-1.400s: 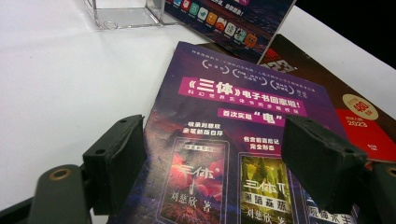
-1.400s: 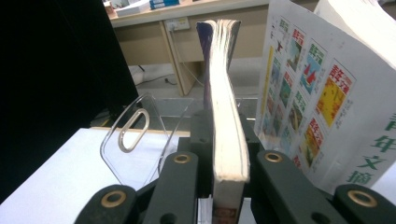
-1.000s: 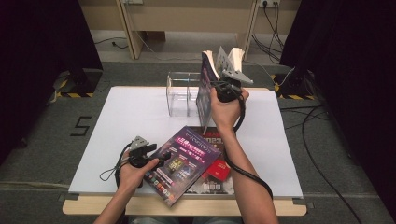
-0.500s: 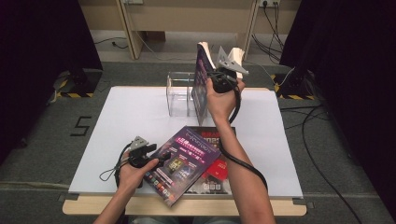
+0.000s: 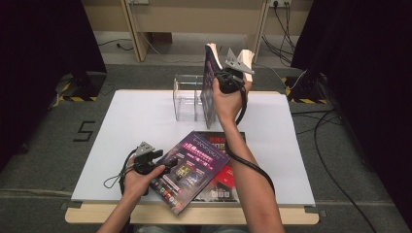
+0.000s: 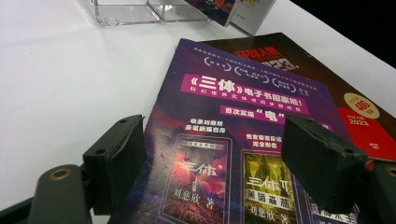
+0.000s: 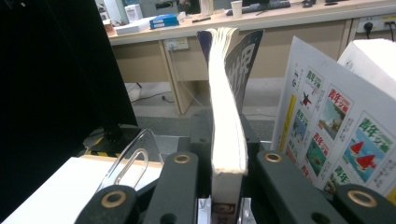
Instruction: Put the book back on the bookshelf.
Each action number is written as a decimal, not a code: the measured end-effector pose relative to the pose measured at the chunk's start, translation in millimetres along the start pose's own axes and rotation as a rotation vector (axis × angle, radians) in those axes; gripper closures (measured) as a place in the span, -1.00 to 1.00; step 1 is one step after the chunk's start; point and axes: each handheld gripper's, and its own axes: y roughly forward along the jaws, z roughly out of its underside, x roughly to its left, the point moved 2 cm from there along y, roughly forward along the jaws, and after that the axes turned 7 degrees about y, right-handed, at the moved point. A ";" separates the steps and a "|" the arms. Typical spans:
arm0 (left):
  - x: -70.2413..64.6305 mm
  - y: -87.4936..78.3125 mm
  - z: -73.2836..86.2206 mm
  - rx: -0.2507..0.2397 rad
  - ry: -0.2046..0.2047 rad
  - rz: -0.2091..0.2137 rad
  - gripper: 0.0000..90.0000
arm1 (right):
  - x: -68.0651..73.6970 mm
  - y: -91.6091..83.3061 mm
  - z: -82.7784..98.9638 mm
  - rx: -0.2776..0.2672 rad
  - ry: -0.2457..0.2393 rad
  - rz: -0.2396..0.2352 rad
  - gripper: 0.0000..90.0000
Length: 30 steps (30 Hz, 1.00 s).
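A thick magazine [image 5: 210,82] is held upright in the right gripper [image 5: 228,80], above the clear acrylic rack [image 5: 188,97] that stands toward the far side of the white table [image 5: 121,126]. In the right gripper view the jaws are seen pressed narrowly against both sides of the magazine [image 7: 226,121], its white page edges rising between them and bending slightly at the top. Just beside the rack, on its right, another magazine [image 7: 336,121] with small illustrated covers printed on it is seen standing. Nearer the person than the rack, a purple booklet [image 5: 192,167] lies flat on the table, resting partly over a dark red magazine [image 5: 226,177] (a red corner shows beneath it). The left gripper [image 5: 163,165] is held at the purple booklet's left edge; in the left gripper view its jaws stand wide apart above the cover [image 6: 233,140], one pad [image 6: 116,158] over the edge by the bare table and the other pad over the printed cover, and nothing is clamped between them.
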 end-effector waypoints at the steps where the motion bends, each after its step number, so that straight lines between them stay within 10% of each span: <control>1: 0.1 0.0 0.1 0.000 0.000 0.000 -0.53 | 0.0 1.1 0.3 0.000 -0.001 0.000 0.85; 30: 1.0 -0.6 0.0 -0.001 -0.001 -0.001 -0.53 | -3.5 16.9 8.0 -0.019 -0.005 0.020 0.85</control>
